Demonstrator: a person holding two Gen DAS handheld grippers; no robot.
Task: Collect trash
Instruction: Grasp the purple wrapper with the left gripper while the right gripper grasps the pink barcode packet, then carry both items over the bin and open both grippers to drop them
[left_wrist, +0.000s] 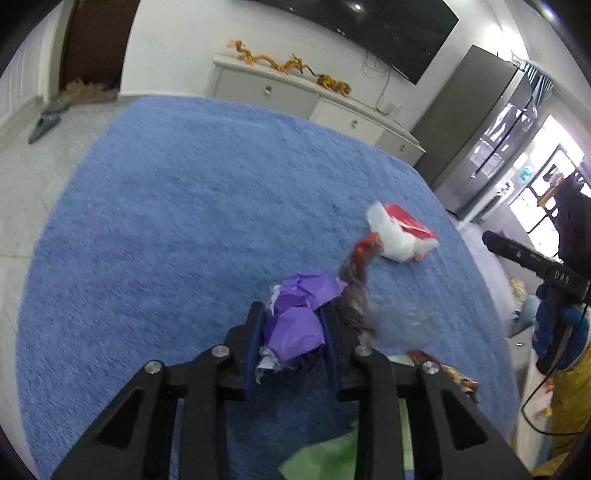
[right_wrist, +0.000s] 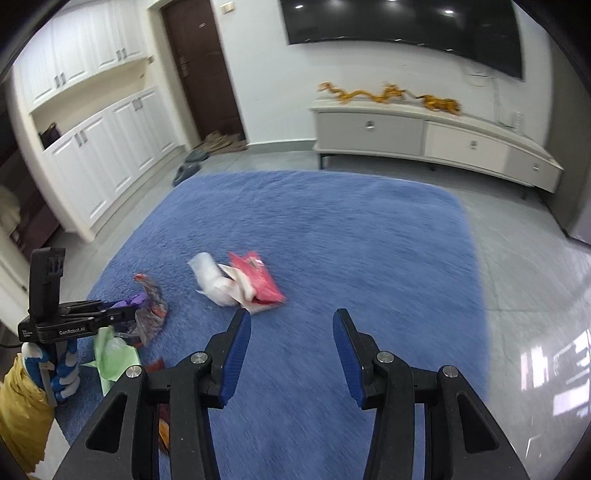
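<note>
A crumpled purple paper (left_wrist: 295, 332) fills the gap between the blue pads of my left gripper (left_wrist: 293, 310), which is shut on it just above the blue rug (left_wrist: 184, 221). A dark crinkled wrapper with clear plastic (left_wrist: 354, 291) lies against the right finger. Farther right lies a white and red wrapper pile (left_wrist: 399, 236). In the right wrist view my right gripper (right_wrist: 291, 314) is open and holds nothing, hovering over the rug just short of that white and red pile (right_wrist: 240, 284). The left gripper (right_wrist: 125, 312) shows at the left there, held by a gloved hand (right_wrist: 66, 369).
Green paper (right_wrist: 114, 354) and an orange snack wrapper (right_wrist: 164, 432) lie near the rug's near edge. A low white TV cabinet (right_wrist: 424, 136) stands beyond the rug, grey slippers (right_wrist: 188, 166) lie near a dark door, and white cupboards (right_wrist: 103, 155) line the left. Glossy tile floor (right_wrist: 535, 295) surrounds the rug.
</note>
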